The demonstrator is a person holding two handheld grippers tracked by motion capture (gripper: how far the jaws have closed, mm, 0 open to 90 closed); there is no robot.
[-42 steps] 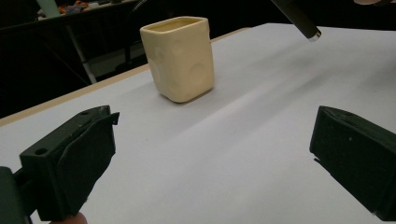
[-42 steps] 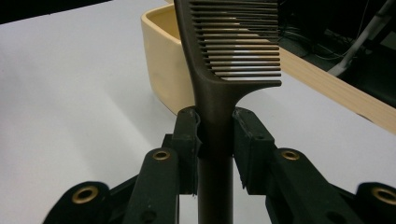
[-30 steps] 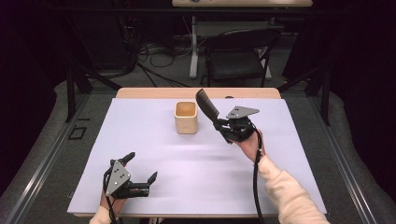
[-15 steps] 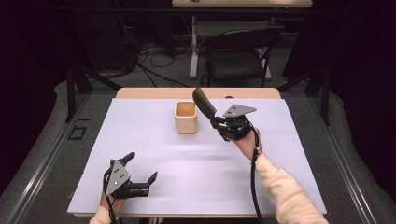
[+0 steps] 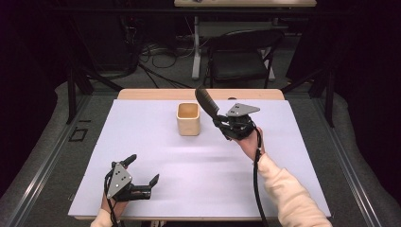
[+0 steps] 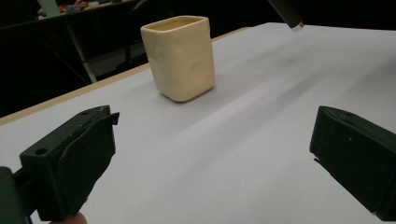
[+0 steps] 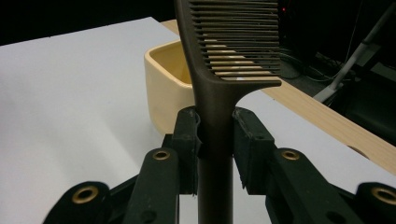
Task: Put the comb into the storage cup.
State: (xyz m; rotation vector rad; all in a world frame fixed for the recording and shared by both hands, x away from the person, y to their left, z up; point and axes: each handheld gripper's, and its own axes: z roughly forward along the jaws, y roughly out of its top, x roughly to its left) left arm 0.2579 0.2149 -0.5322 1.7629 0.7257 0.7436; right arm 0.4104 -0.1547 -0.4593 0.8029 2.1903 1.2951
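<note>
Cream-coloured and square-sided, the cup (image 5: 188, 119) stands upright toward the table's (image 5: 142, 142) far edge in the high view, and the right gripper (image 5: 218, 122) holds a dark comb (image 5: 206, 101) tilted just beside its rim, seemingly to drop it in, while the left gripper (image 5: 143, 176) rests near the front edge. Seen from the left gripper view, its jaws stand wide apart around nothing, the cup (image 6: 181, 57) well ahead. Along the right gripper view, both pads clamp the comb's handle (image 7: 215, 140), teeth up, with the cup (image 7: 169, 88) close behind.
</note>
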